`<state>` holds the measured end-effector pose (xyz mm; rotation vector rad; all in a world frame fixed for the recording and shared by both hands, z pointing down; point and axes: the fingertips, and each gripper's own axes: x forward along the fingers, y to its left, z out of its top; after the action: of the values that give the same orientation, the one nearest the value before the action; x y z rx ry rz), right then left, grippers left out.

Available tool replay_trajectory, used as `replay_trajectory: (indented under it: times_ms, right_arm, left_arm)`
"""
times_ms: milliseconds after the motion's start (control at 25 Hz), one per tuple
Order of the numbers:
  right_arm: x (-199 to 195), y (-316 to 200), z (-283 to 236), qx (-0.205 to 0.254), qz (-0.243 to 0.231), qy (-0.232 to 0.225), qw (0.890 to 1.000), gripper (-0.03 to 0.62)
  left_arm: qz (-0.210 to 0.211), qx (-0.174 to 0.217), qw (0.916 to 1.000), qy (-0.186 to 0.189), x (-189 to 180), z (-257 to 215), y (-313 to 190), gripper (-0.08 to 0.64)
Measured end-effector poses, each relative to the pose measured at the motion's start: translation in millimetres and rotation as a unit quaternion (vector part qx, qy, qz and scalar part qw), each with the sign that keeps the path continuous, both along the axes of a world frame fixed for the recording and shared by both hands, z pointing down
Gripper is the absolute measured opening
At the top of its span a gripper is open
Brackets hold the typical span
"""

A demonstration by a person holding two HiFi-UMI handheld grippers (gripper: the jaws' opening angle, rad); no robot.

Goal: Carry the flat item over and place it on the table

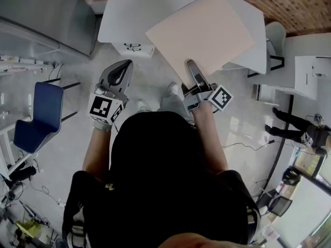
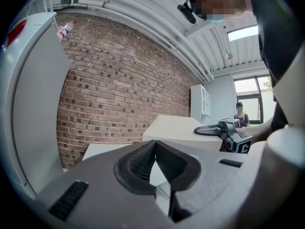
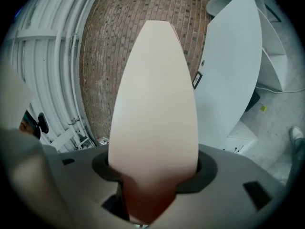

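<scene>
While right tongs [image 1: 193, 67] clamp near edge, board [image 1: 207, 32] extends ahead.

Cream square board [image 1: 207, 35] — flat, level, partly over the white table [image 1: 129, 14].

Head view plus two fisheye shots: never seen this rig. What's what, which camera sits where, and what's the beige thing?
No robot here: a person holds a hand-held two-jaw gripper in each hand. The head view comes from a camera on the person's head, looking steeply down. The other two pictures come from cameras riding on each gripper, looking along its jaws. The right gripper is clamped on the edge of a flat beige board, which fills the right gripper view. The board hangs over a white table; whether it touches yet cannot be told. The left gripper is closed and holds nothing. The marker cubes belong to the grippers.
</scene>
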<state>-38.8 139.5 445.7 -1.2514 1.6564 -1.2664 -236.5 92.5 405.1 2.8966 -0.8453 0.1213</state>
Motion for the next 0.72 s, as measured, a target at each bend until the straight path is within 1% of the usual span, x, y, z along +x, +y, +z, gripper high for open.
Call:
replay_trajectory:
  times_ms: [120, 240, 360, 520, 720]
  right_arm:
    - [9.9, -13.7, 4.7, -0.004, -0.006, -0.010, 1.000, 0.279]
    - [28.5, -33.1, 11.2, -0.010, -0.015, -0.015, 1.000, 0.279]
    - [47.3, -56.9, 13.7, -0.016, -0.032, -0.023, 0.999, 0.279]
    - [76.0, -90.0, 17.2, -0.021, -0.059, -0.029, 0.998, 0.279]
    - [106.0, -122.1, 28.2, -0.039, -0.096, -0.027, 0.994, 0.281]
  left_arm:
    - [-0.004, -0.003, 0.9999, -0.011, 13.3, 5.8, -8.5, 0.005]
    - [-0.013, -0.007, 0.9997, -0.017, 32.1, 8.5, -22.4, 0.005]
    - [-0.028, -0.012, 0.9994, -0.015, 51.4, 7.2, -39.9, 0.005]
    - [-0.051, -0.018, 0.9981, -0.031, 80.0, 10.2, -67.7, 0.005]
    - [-0.088, -0.021, 0.9957, -0.020, 111.5, 5.0, -98.1, 0.005]
